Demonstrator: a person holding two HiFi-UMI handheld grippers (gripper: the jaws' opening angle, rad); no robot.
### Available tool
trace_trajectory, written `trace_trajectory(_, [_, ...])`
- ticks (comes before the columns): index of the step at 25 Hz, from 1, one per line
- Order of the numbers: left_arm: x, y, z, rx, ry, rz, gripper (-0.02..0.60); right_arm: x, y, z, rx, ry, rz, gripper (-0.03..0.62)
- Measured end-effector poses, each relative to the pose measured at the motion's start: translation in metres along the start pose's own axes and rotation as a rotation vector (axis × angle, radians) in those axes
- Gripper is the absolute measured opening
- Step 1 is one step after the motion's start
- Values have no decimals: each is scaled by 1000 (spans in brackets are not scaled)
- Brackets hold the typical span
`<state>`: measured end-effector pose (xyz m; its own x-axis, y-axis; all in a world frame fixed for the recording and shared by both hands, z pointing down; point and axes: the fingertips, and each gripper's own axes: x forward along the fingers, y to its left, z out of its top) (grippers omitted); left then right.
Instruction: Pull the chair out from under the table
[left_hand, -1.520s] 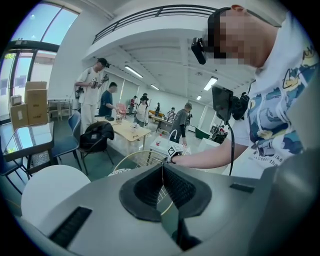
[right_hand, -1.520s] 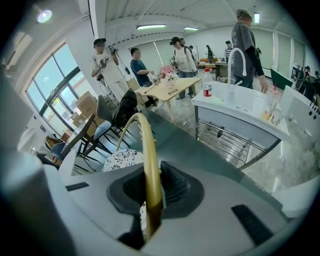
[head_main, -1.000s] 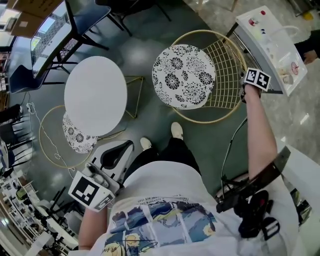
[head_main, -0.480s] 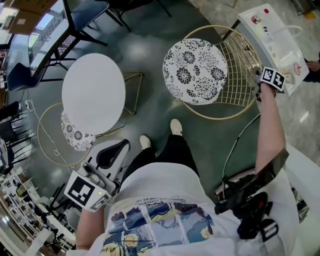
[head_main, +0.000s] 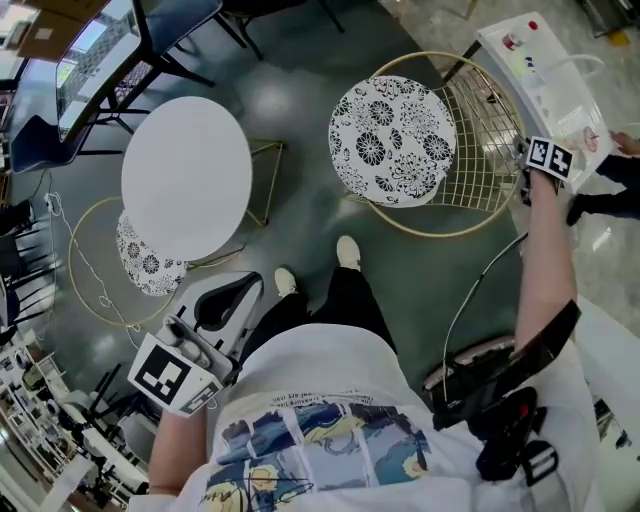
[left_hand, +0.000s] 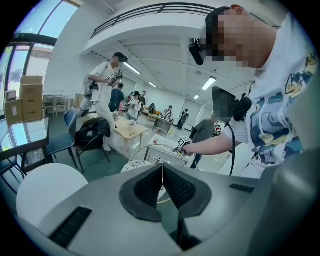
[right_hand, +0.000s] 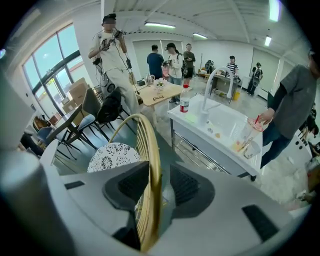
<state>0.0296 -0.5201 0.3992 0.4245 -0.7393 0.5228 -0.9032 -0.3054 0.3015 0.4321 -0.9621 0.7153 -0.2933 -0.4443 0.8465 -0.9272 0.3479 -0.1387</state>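
My right gripper (right_hand: 156, 186) has just been opening, and the chair (head_main: 392, 140) rim sits loose between its jaws. My left gripper (left_hand: 162, 186) is closed on nothing.

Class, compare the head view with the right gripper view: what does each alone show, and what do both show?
Head view only: the round white table with a second chair tucked under it. Right gripper view only: the right tool, jaws just opened, either side of the chair's gold rim. Both: that chair's patterned cushion and the white counter.
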Motion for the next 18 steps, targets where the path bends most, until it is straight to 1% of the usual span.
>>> trace_trajectory(4, [-17, 2, -2, 7, -31, -1, 11, -34, -1, -1, -13, -34, -32, 118])
trace_trajectory(8, [-38, 4, -2, 23, -70, -29, 11, -78, 20, 4, -66, -90, -62, 117])
trace_trajectory(14, [-67, 12, -5, 65, -126, -90, 11, -130, 78, 1, -114, -157, -60, 117])
trace_trajectory(16, [-82, 16, -10, 71, -145, -102, 11, -147, 108, -9, -133, -172, -45, 117])
trace_trajectory(18, [-101, 20, -14, 72, -163, -111, 11, -166, 147, -19, -156, -187, -18, 117])
